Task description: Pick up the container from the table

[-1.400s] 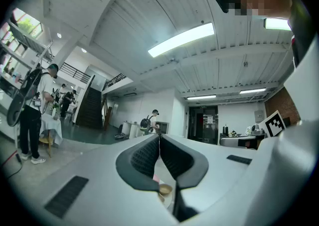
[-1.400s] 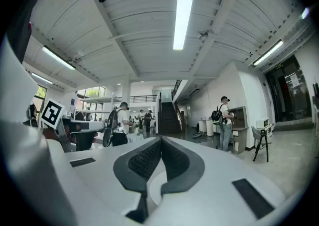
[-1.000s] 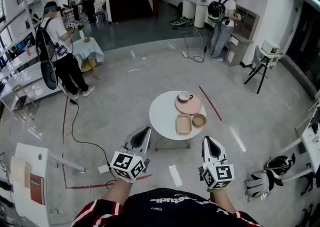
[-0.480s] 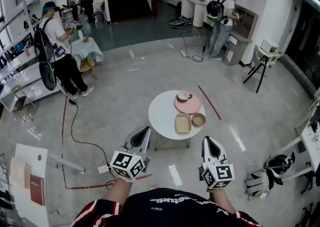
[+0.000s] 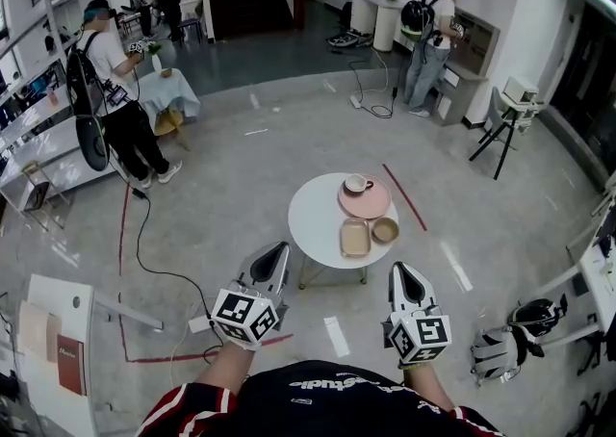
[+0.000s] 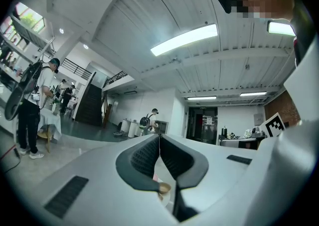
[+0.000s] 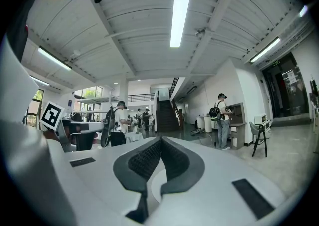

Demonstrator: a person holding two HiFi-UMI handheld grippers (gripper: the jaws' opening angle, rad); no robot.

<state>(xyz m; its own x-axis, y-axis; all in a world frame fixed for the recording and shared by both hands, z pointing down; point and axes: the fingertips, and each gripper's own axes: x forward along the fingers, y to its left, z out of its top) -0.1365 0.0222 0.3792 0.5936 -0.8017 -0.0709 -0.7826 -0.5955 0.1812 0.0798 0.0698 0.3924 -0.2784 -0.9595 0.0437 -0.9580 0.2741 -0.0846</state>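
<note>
A beige rectangular container lies on a small round white table, beside a pink plate, a white cup and a small tan bowl. My left gripper and my right gripper are held level, well short of the table. Each has its jaws pressed together with nothing between them. In the left gripper view the tan bowl peeps through below the left gripper. The right gripper shows a sliver of the white table behind it.
Several people stand about the hall: one at a cloth-covered table far left, one at a counter far right. A cable and red floor tape run near the table. A white stand is close left; a tripod is at the right.
</note>
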